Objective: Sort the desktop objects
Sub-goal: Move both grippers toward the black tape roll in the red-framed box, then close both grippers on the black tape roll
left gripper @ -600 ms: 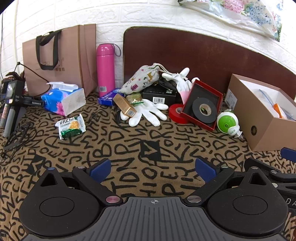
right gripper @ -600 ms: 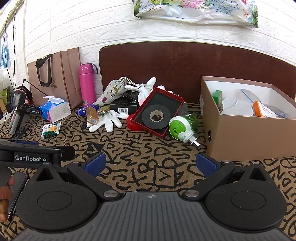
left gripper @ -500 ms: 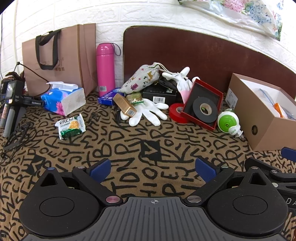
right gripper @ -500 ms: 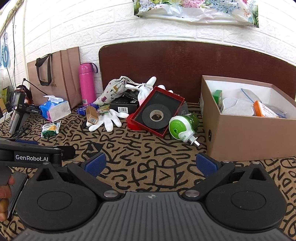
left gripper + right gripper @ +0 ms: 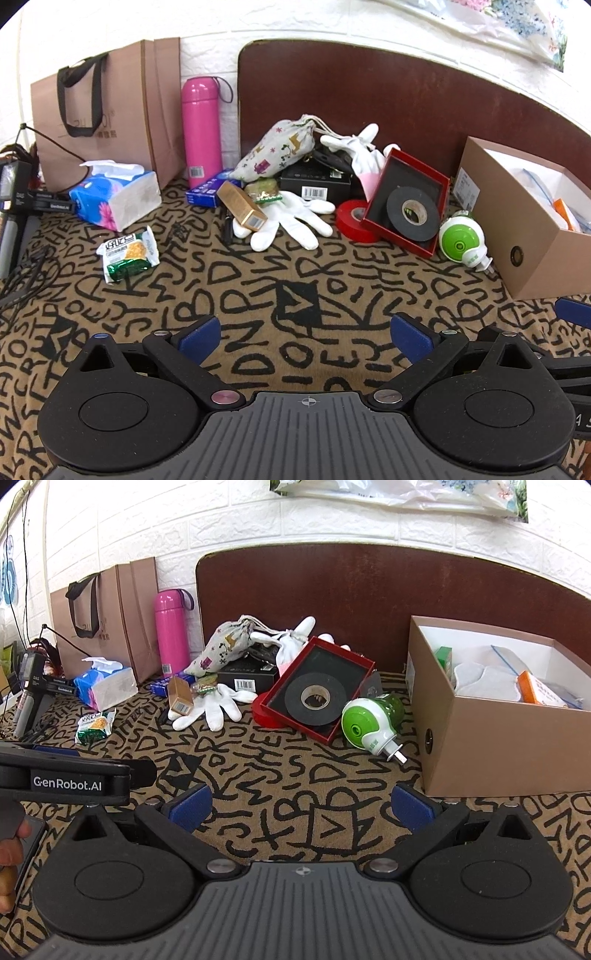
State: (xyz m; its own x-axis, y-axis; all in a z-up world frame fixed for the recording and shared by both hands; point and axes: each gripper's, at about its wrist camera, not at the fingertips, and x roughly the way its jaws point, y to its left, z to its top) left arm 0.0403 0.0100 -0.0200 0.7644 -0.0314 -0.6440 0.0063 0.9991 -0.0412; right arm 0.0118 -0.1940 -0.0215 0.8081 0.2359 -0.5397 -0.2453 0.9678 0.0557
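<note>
- My left claw (image 5: 306,334) is spread wide, with nothing between its blue pads (image 5: 199,334), only the tan cloth with black letters (image 5: 258,295) under it.
- My right claw (image 5: 301,806) is spread wide too, and it holds nothing.
- Far ahead of my left claw lies a white cloth glove (image 5: 291,221), flat on the cloth.
- A small gold box (image 5: 242,208) rests on that glove's left side.
- Ahead and to the right of my left claw, a red tray (image 5: 406,201) leans up with a black roll of tape (image 5: 413,214) in it.
- A red roll of tape (image 5: 352,219) sits just left of that tray, touching it.
- A round green and white plug-in thing (image 5: 371,718) lies ahead of my right claw, between the red tray and the brown cardboard box (image 5: 491,746).
- The brown box is ahead and to the right of my right claw, open on top, with an orange packet (image 5: 537,692) inside.
- Ahead and to the left of my left claw sits a green snack packet (image 5: 127,254), well apart from the pile.
- Behind it are a blue tissue pack (image 5: 116,199) and a tall pink bottle (image 5: 201,131), standing up.
- A flat blue box (image 5: 208,190) lies by the bottle's foot.
</note>
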